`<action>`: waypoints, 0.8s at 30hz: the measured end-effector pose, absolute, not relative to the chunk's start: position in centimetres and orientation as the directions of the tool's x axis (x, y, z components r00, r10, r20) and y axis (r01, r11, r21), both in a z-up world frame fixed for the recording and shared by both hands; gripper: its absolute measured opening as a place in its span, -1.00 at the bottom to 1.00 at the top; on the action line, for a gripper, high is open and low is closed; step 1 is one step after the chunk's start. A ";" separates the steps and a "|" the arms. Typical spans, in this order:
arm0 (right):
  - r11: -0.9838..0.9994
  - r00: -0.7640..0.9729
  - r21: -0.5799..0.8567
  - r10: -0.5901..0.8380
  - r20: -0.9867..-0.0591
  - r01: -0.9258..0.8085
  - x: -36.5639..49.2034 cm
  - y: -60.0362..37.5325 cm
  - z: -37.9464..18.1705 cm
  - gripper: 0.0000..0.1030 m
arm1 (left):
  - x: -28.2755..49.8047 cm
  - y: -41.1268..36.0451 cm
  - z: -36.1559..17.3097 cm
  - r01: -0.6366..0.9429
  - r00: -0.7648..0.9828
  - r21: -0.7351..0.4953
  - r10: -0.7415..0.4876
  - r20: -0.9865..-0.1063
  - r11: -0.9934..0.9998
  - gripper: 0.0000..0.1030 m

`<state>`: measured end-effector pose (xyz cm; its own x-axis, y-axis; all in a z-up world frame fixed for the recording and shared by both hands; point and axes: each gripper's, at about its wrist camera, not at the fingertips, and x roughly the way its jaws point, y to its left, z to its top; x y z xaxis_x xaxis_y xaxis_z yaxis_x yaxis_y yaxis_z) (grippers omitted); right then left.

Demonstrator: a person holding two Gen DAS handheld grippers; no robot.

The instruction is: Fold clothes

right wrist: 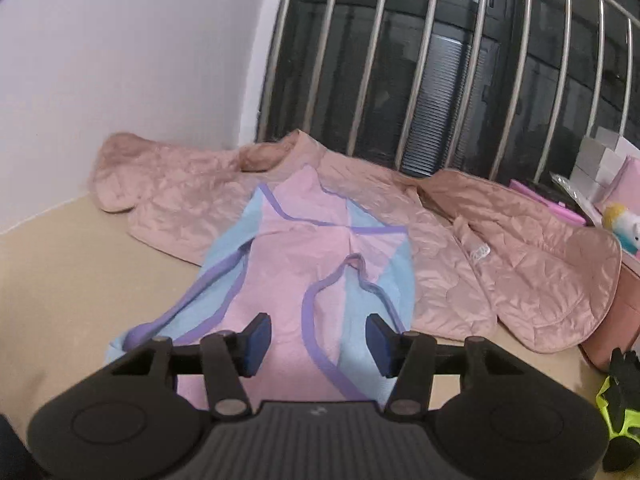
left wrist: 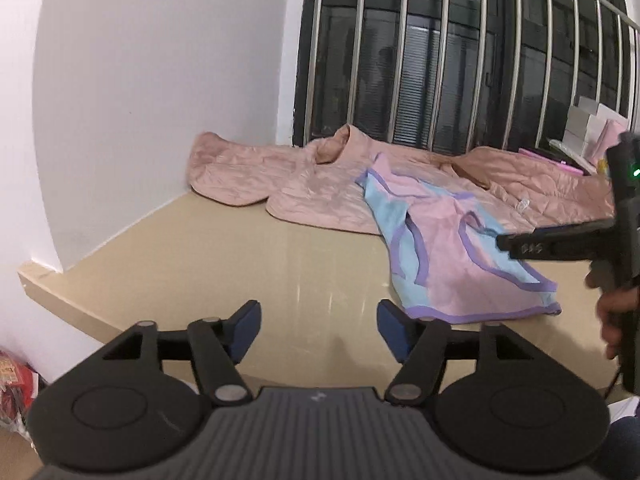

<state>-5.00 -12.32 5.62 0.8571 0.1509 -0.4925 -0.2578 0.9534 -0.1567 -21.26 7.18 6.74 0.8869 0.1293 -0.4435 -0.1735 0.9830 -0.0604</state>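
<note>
A pink and light-blue garment with purple trim (left wrist: 448,248) (right wrist: 316,264) lies spread on the beige tabletop, its far end resting on a quilted pink jacket (left wrist: 320,184) (right wrist: 500,264). My left gripper (left wrist: 320,330) stands open over bare tabletop, just left of the garment's near hem, with nothing between its blue pads. In the right wrist view, my right gripper (right wrist: 318,346) is open above the garment's near part, the cloth showing below the gap. The right gripper's black body, held by a hand, shows at the right edge of the left wrist view.
A white wall (left wrist: 160,80) closes the left side and a barred dark window (left wrist: 460,60) the back. Boxes, pink items and a small plush toy (right wrist: 624,224) crowd the far right. A yellow-green and black thing (right wrist: 620,400) lies at the near right. The table's left edge (left wrist: 52,292) is close.
</note>
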 end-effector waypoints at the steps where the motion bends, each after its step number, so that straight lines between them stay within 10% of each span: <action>1: 0.956 0.853 -0.141 0.155 -0.498 -0.256 -5.1 -12.2 5.5 0.00 | -21.4 7.3 6.9 -0.176 0.888 -0.056 0.134 -0.439 0.983 0.37; 24: 0.976 0.852 -0.120 0.096 -0.515 -0.183 -7.7 -16.3 3.7 0.13 | -21.4 4.5 6.2 -0.123 0.878 -0.031 0.094 -0.469 0.992 0.41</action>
<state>-7.74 -16.34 3.75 0.8515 0.0965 -0.5154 -0.1831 0.9757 -0.1200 -21.44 4.54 6.20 0.8779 0.0945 -0.4693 -0.1231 0.9919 -0.0305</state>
